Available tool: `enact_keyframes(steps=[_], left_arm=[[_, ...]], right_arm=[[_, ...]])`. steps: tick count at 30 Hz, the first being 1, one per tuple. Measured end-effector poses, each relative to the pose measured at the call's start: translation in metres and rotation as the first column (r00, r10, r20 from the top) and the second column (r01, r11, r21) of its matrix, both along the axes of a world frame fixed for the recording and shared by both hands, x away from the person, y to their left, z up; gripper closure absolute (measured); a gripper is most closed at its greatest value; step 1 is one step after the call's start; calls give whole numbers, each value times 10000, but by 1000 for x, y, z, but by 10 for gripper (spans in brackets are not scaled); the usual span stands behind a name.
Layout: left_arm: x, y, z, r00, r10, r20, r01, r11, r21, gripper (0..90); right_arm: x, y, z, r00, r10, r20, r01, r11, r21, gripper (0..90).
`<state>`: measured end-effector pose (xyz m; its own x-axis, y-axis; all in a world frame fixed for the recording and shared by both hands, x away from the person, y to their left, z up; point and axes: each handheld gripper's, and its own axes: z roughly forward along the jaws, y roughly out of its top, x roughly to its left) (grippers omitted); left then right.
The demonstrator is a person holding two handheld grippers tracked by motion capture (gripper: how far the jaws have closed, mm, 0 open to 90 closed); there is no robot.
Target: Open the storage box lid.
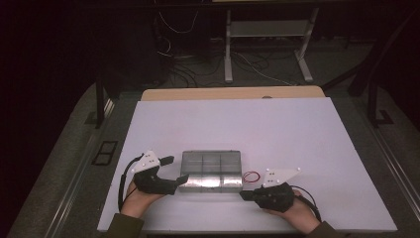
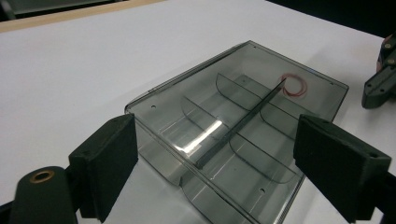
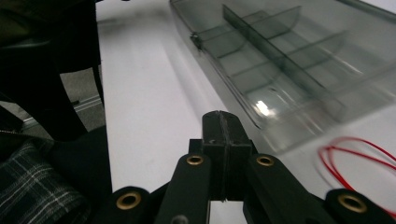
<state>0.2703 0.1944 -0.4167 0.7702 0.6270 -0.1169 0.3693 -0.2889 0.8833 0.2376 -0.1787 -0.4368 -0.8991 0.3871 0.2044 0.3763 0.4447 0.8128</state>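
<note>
Item: clear grey compartment box (image 1: pixel 211 170), lidded, lying flat near the front edge of the white table (image 1: pixel 277 129). A long centre divider and curved cross-partitions split it into compartments; nothing could be made out inside any of them. Red rubber band (image 1: pixel 251 176) lay on the table just beside the box's right end. Left gripper (image 1: pixel 174 171) stood released, jaws straddling the box's left corner. Right gripper (image 1: pixel 244 194) was clenched on nothing, near the box's front right corner.
</note>
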Motion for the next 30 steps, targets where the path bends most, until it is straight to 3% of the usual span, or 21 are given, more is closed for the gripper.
enact_keyframes(steps=[8, 17, 30], left_arm=[[1, 0, 0, 10000, 54, -38, -54, 10000, -60, 104], [0, 0, 0, 10000, 49, -23, -49, 9999, -136, 104], [0, 0, 0, 10000, 49, -19, -49, 9998, -172, 104]], right_arm=[[0, 37, -6, 9993, 358, 47, -357, 9992, -182, 893], [2, 69, -13, 9996, 120, 245, -108, 9988, -479, 893], [4, 83, -18, 9991, -67, 429, 98, 9973, -722, 893]])
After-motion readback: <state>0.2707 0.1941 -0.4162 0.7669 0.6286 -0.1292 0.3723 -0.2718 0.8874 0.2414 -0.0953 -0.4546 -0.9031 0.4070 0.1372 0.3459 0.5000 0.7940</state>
